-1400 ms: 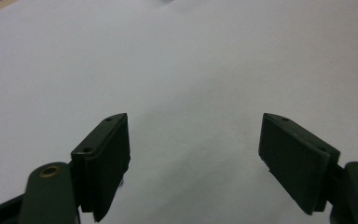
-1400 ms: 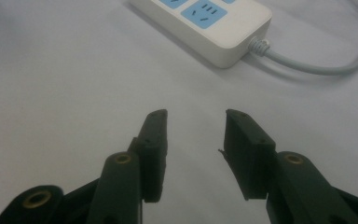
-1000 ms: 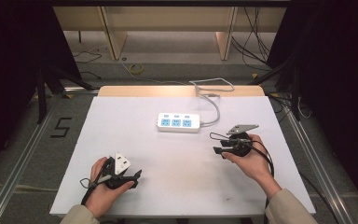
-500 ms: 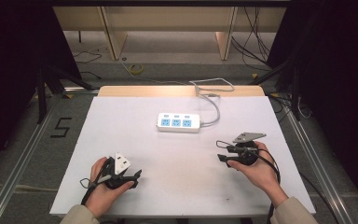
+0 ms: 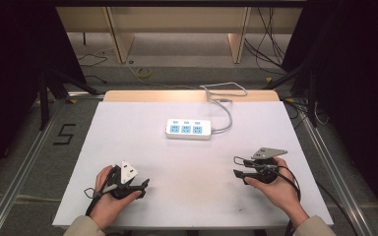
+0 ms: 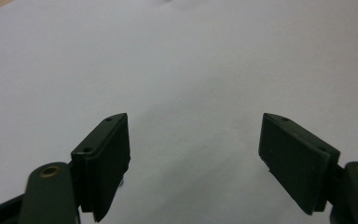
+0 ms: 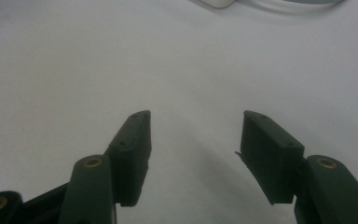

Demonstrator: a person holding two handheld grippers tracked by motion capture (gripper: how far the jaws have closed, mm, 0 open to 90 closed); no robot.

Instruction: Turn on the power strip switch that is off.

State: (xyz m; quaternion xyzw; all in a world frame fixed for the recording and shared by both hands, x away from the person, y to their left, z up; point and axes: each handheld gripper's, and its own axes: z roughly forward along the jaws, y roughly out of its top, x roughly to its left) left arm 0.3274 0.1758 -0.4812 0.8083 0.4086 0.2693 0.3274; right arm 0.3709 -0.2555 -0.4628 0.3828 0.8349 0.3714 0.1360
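Desk (image 5: 128, 128): flat matte white top, rectangular, pale wood strip along far edge. Power strip (image 5: 189, 129) lay near far edge, centre: white oblong plastic body, three blue socket faces, grey cord (image 5: 225, 110) looping off far edge. Left claw (image 5: 140, 186) sat by near-left corner, black blocky jaws wide apart, nothing between. Right claw (image 5: 236, 166) was near near-right corner, well apart from power strip; jaws had just been opening, stood apart, bare desk between them.
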